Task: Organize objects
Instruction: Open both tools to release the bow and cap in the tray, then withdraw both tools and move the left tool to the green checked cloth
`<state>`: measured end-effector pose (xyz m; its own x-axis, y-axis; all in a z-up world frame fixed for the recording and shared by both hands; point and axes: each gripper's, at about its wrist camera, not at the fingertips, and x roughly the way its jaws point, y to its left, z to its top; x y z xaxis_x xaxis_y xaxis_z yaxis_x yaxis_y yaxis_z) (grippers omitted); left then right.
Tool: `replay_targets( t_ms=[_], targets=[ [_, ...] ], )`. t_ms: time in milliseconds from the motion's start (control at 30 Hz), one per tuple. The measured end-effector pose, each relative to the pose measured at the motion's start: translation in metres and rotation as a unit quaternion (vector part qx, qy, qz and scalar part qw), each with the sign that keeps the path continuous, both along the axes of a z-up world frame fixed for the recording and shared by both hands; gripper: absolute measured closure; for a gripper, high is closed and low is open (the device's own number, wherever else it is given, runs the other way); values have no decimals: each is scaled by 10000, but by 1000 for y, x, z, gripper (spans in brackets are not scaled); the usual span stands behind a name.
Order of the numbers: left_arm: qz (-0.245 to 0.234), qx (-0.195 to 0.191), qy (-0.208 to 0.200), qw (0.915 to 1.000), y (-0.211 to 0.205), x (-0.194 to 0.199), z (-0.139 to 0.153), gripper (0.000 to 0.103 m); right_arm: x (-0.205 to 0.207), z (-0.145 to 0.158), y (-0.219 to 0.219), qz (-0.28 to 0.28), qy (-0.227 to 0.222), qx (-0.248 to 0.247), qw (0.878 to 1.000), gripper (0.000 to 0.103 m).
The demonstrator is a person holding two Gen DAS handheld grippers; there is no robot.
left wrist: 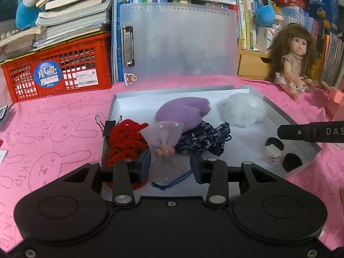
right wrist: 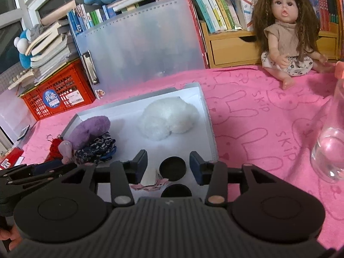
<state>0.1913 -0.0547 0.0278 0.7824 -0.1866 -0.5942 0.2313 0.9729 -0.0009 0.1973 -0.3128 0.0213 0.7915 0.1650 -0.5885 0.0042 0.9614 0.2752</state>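
The shallow white tray [left wrist: 277, 105] lies on the pink bunny-print cloth [left wrist: 53, 129] over the counter, and most of the small things are already in it; the purple plush [left wrist: 182, 109] and the white plush [left wrist: 243, 112] sit toward the back, the dark patterned fabric [left wrist: 206, 139] and the red crocheted piece [left wrist: 126, 142] lie in the near left part, beside the black binder clip [left wrist: 108, 128] on the tray's left rim.

The left claw [left wrist: 171, 164] stands partly open over the sheer pink pouch [left wrist: 165, 144], which lies between its pads; neither pad seems to press on it, so I judge it released rather than held. The right claw [right wrist: 168, 167] is likewise partly open and holds nothing; the small pink-and-white figure with black round ends [right wrist: 163, 176] lies in the tray's near right corner between and just below its tips.

Risks, as I judge them: the pouch's blue drawstring [left wrist: 172, 181] trails toward the left claw and could snag on a pad as it draws back, dragging the pouch out of the tray; the heaped soft things on the left could spill over the low rim if nudged; the clear glass vessel [right wrist: 329, 150] near the right claw could be knocked by a sideways swing.
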Motion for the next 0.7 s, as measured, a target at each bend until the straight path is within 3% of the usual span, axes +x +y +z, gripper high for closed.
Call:
replay_targets(
  t_ms=[367,700],
  targets=[
    [-324,-148,-180,9992,0,-39,27,52,-37,20,0,327,-333,14,9989,34],
    [-717,-147,-186,9971,-9,-77,33,48,-71,28,8,669,-489,-124,9965,30]
  ],
)
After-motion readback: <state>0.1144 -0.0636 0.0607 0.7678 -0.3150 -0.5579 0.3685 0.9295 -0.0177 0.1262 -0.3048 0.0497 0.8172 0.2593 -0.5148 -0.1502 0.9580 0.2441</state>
